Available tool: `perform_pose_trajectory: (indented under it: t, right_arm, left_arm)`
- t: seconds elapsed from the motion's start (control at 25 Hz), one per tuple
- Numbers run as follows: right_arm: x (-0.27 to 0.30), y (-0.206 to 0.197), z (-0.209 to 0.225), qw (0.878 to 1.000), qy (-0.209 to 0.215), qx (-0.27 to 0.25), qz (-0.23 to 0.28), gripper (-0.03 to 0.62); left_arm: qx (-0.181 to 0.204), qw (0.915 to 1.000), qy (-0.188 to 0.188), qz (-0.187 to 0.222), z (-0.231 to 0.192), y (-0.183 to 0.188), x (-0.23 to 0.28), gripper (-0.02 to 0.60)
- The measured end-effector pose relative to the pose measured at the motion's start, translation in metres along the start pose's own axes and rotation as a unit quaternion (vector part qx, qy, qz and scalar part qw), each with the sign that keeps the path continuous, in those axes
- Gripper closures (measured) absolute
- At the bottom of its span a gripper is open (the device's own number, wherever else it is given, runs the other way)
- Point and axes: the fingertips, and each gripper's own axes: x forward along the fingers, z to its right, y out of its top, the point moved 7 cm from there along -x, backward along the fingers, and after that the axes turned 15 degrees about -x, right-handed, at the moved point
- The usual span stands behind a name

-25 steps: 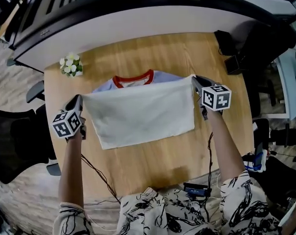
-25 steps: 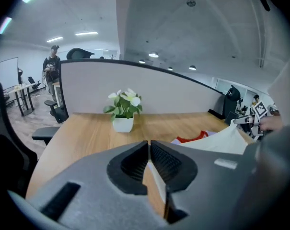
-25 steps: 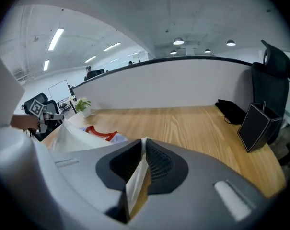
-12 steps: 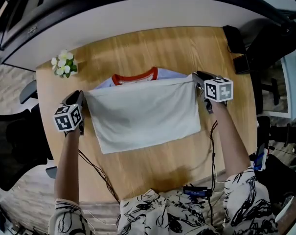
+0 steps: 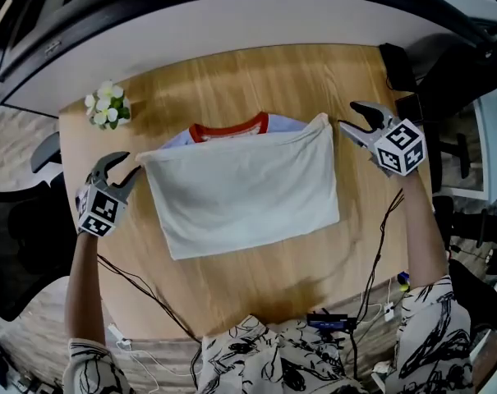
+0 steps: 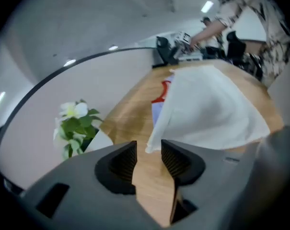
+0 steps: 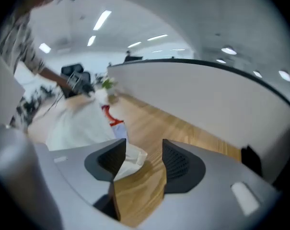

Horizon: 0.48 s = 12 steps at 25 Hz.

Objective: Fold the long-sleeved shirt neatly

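The shirt point(image 5: 244, 191) lies folded on the worktop point(image 5: 256, 277), collar at the far edge, as left tongs point(image 5: 126, 167) and right tongs point(image 5: 351, 115), just opening, stand spread with its far corners loose at their tips: release step, next probably regripping for a crosswise fold.
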Motion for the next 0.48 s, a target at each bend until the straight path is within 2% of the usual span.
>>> perform_pose_trajectory:
  t: [0.08,0.12,0.2,0.32,0.36,0.4,0.48]
  right_arm:
    - [0.013,0.009,-0.022,0.989,0.021,-0.133,-0.054,0.33]
    - [0.021,0.013,-0.033,0.981,0.032,-0.179,-0.071,0.329]
    - [0.037,0.02,-0.051,0.966,0.057,-0.238,-0.09,0.329]
    - [0.059,0.021,-0.065,0.951,0.089,-0.273,-0.113,0.329]
    - [0.065,0.021,-0.066,0.948,0.096,-0.279,-0.119,0.329]
    - [0.071,0.021,-0.067,0.946,0.102,-0.281,-0.124,0.332]
    - [0.08,0.02,-0.067,0.944,0.113,-0.28,-0.132,0.36]
  left_arm:
    - [0.071,0.9967,0.003,-0.04,0.005,-0.008,0.01,0.42]
    - [0.091,0.9944,0.005,-0.052,0.005,-0.01,0.015,0.425]
    - [0.115,0.9909,0.01,-0.07,0.004,-0.011,0.022,0.432]
    - [0.127,0.9887,0.011,-0.078,0.002,-0.008,0.032,0.461]
    - [0.13,0.9884,0.012,-0.077,0.002,-0.007,0.034,0.485]
    - [0.132,0.9884,0.014,-0.075,0.001,-0.005,0.036,0.538]
    - [0.118,0.9907,0.014,-0.067,-0.004,-0.002,0.037,0.561]
